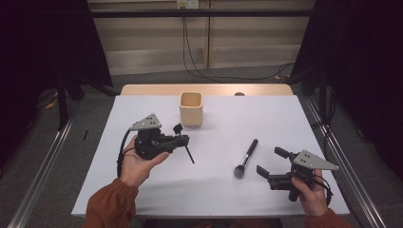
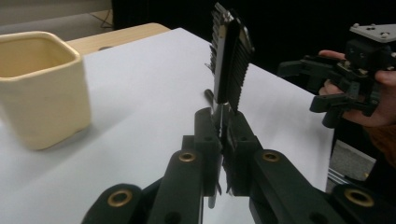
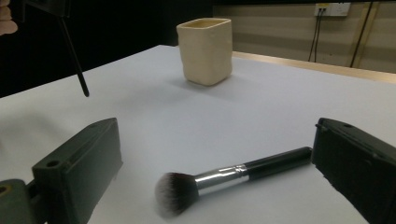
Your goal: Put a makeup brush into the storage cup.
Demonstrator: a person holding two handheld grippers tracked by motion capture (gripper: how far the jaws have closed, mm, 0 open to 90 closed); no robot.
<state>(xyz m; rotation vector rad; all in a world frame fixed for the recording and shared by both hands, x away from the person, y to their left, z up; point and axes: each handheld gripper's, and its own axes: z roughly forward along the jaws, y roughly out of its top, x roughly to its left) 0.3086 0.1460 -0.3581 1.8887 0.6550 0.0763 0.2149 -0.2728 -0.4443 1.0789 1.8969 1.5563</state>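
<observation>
Right gripper view: makeup brush point(image 3: 224, 176) between jaws.

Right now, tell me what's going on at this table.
A person holds a gripper in each hand. The left gripper is shut on a small black comb-like brush, lifted off the white table near the cream cup. The right gripper, jaws open, sits beside a makeup brush lying flat.

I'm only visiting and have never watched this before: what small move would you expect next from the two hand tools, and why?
Probably the left gripper, shut on a small black comb-like tool, carries it over the beige cup to drop it in. The tool is lifted off the white table and the cup stands open just beyond. The right gripper is open near the makeup brush, likely its pick afterwards.
</observation>
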